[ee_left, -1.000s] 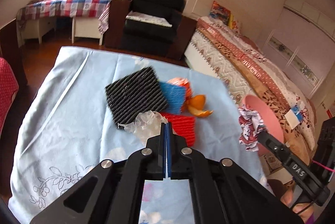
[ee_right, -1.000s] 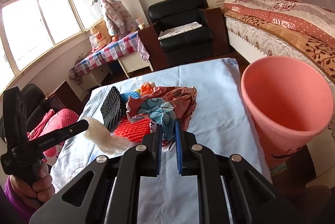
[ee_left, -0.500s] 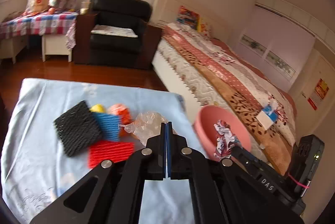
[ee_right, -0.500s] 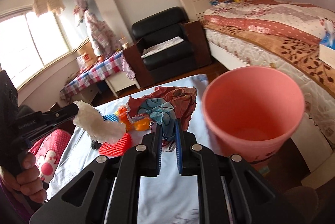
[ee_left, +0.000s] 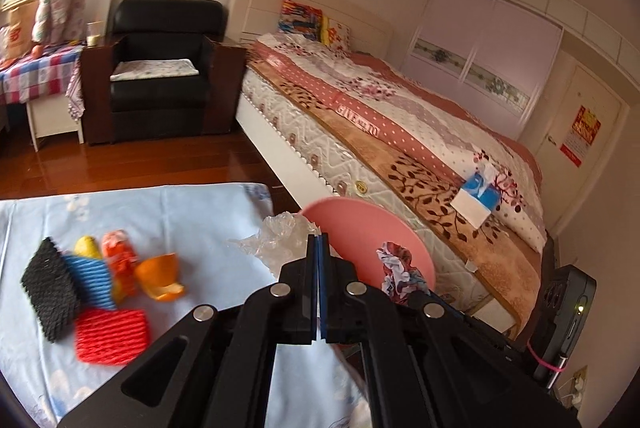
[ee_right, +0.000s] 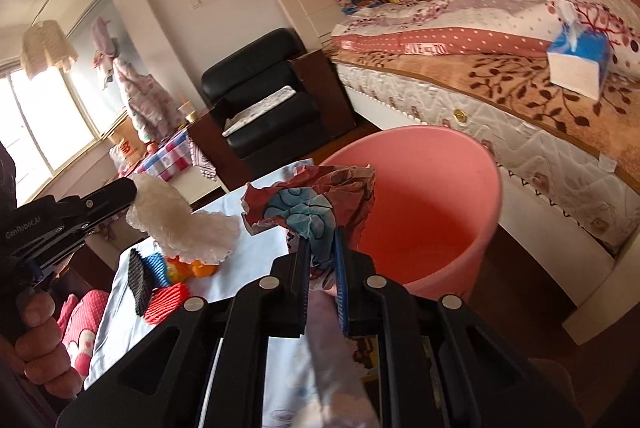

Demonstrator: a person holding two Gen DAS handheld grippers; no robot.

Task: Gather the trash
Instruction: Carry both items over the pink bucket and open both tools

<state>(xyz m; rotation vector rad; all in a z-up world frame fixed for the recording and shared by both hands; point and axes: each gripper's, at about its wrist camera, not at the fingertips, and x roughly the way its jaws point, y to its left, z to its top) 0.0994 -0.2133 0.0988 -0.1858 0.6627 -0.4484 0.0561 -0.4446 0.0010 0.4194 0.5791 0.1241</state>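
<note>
- The right gripper (ee_right: pixel 320 260) points forward and downward, tilted toward the mouth of the pink bin (ee_right: pixel 476 228); its blue pads are clamped on a crumpled printed wrapper (ee_right: pixel 316 204).
- That wrapper is reddish brown with a blue swirl pattern, bunched and creased; it stands up from the pads and spreads sideways, with its right edge over the near rim of the bin.
- The left gripper (ee_left: pixel 318 268) also slopes downward, its pads pressed flat together on a clear crinkled plastic bag (ee_left: pixel 276 236). In the right wrist view a hand (ee_right: pixel 40 340) grasps its handle at lower left.
- The bag (ee_right: pixel 180 224) looks whitish and puffy from the right wrist view, with its long axis running from the left gripper's tips toward the wrapper; it hangs above the far edge of the light blue tablecloth (ee_left: pixel 180 212), just short of the bin.
- On the cloth lie a red foam net (ee_left: pixel 112 336), a black net (ee_left: pixel 50 288), a blue net (ee_left: pixel 90 280) and an orange peel (ee_left: pixel 160 274), clustered together.
- Beyond the bin stands a bed (ee_left: pixel 400 132).
</note>
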